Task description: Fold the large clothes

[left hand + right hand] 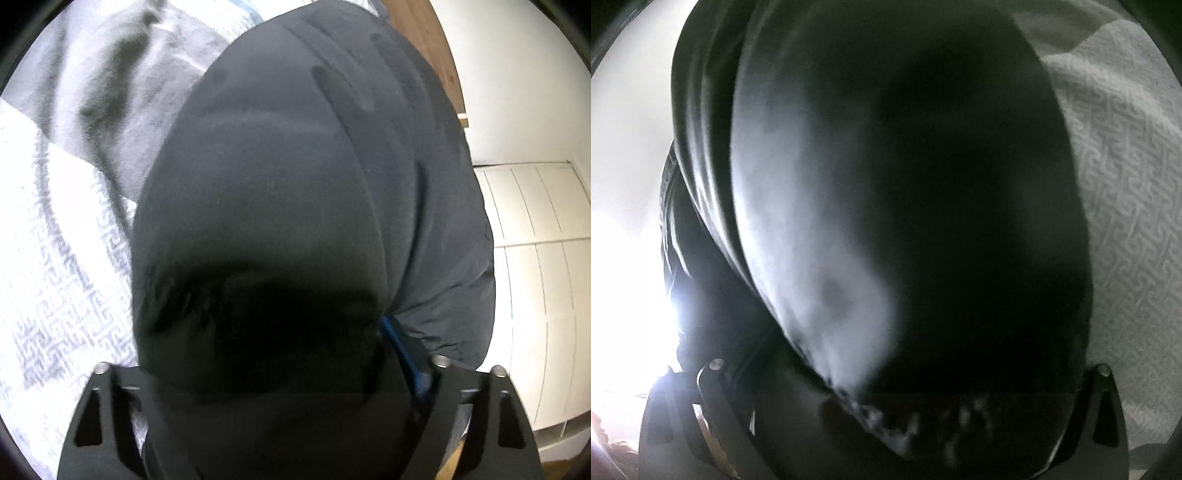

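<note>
Dark garment (277, 184) drapes over left gripper (291, 369); no legible writing.

Bed surface covered by a white bedspread (55, 280) with a grey woven key-pattern, also seen in the right wrist view (1126, 221). A dark garment (295, 166) lies spread on it, hiding most of the cover. Beside it, a grey fabric area (110, 85), blurred.

A bed with a grey-and-white patterned bedspread (62, 280), white panelled cabinets (535, 236), a white wall (517, 74); glare at left.
</note>
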Motion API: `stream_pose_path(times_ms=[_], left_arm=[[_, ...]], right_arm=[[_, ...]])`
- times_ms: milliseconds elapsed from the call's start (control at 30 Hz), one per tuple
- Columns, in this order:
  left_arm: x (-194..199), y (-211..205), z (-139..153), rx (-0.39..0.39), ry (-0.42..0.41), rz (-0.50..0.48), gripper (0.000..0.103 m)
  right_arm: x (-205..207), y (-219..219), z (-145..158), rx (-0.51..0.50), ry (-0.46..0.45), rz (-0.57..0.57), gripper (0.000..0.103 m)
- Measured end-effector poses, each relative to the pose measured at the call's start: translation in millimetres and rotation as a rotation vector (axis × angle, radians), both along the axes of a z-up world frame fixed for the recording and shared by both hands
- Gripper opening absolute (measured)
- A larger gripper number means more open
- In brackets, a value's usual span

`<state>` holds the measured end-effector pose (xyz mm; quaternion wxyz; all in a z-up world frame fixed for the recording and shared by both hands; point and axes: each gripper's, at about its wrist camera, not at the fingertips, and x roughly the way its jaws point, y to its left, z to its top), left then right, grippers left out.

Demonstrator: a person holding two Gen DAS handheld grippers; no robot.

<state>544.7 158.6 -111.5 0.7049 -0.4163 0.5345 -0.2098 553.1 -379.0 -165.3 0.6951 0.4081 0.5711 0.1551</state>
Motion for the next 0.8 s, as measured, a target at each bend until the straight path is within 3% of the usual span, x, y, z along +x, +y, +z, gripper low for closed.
stream_pose_path(times_ms=[33, 100, 167, 267, 367, 533, 800], left_arm=[[-2.0, -2.4, 2.8, 0.009, -0.004, 0.01, 0.072], [-7.3, -7.0, 8.1, 0.013, -0.008, 0.022, 0.064], [-10.5, -9.3, 14.6, 0.008, -0.021, 0.033, 0.05], [-16.5, -15.3, 25.1, 0.004, -0.039, 0.056, 0.036], [-22.9, -19.4, 33.3, 0.007, -0.046, 0.078, 0.029], [-27.6, -16.4, 51.2, -0.006, -0.069, 0.099, 0.024], [-13.8, -29.5, 100.2, -0.005, -0.179, 0.051, 0.02]], right_arm=[[-0.5, 3.0, 1.3, -0.01, -0.005, -0.002, 0.103], [-2.5, 8.3, 3.8, -0.008, -0.018, -0.008, 0.093], [-6.0, 11.1, 8.0, 0.027, -0.038, -0.023, 0.07], [-10.4, 18.6, 15.7, 0.044, -0.067, -0.034, 0.051], [-14.3, 29.3, 28.2, 0.023, -0.099, -0.034, 0.036], [-19.4, 43.2, 61.7, -0.041, -0.176, -0.001, 0.026], [-20.2, 76.2, 127.4, -0.124, -0.31, 0.059, 0.021]])
